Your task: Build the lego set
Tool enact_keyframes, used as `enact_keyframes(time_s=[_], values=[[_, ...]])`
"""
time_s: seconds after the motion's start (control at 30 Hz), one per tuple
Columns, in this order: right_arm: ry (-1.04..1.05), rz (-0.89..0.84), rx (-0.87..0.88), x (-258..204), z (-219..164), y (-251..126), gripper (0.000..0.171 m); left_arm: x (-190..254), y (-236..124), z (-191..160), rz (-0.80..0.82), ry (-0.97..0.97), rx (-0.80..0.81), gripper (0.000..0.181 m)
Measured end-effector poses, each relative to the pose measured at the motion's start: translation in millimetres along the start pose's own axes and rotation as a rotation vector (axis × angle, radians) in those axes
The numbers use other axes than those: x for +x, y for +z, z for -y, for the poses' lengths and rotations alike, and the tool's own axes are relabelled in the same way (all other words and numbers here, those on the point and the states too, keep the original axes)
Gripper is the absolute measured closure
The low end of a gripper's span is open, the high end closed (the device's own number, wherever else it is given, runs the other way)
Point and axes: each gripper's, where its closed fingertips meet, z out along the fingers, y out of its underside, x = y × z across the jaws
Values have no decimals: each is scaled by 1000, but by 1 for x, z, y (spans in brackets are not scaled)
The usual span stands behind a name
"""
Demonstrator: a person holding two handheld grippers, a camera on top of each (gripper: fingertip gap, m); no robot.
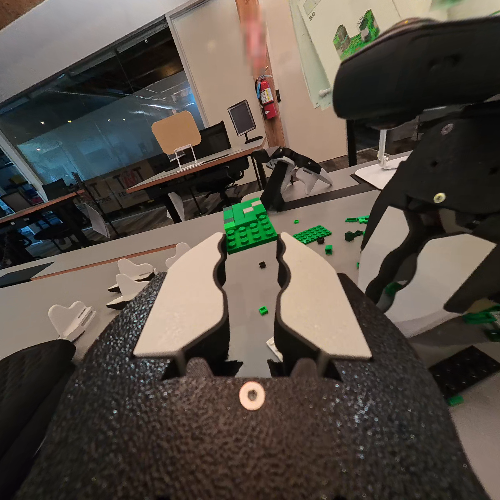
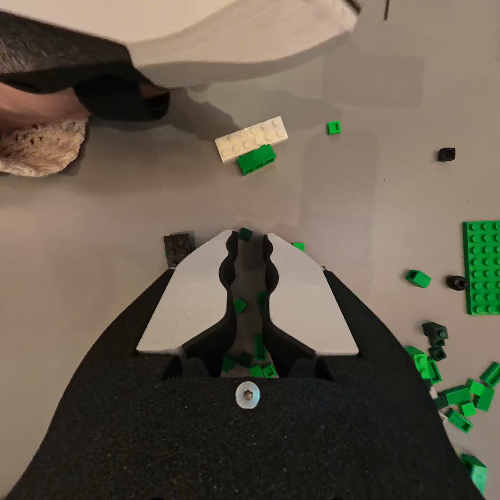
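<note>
Right gripper (image 2: 250, 238): fingers narrowly parted, empty, over loose small green bricks (image 2: 460, 395).
Left gripper (image 1: 251, 243): fingers spread, empty.
Build: partly stacked green studded plate assembly (image 1: 250, 226) just beyond left fingertips.
Left to do: most bricks lie scattered; judged early-to-middle.
</note>
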Motion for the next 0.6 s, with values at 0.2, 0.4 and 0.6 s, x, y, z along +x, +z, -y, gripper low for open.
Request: enact_keyframes(time_s=[0.2,0.4,0.6], values=[[-3,-31,-13,0,1,1,164,3,0,0,-13,12,-1,147],[-12,-152,140,-6,0,-38,164,23,-1,5,-86,46,8,147],[-99,-385,314,-52,-34,-131,164,119,-35,42,-404,101,142,147]])
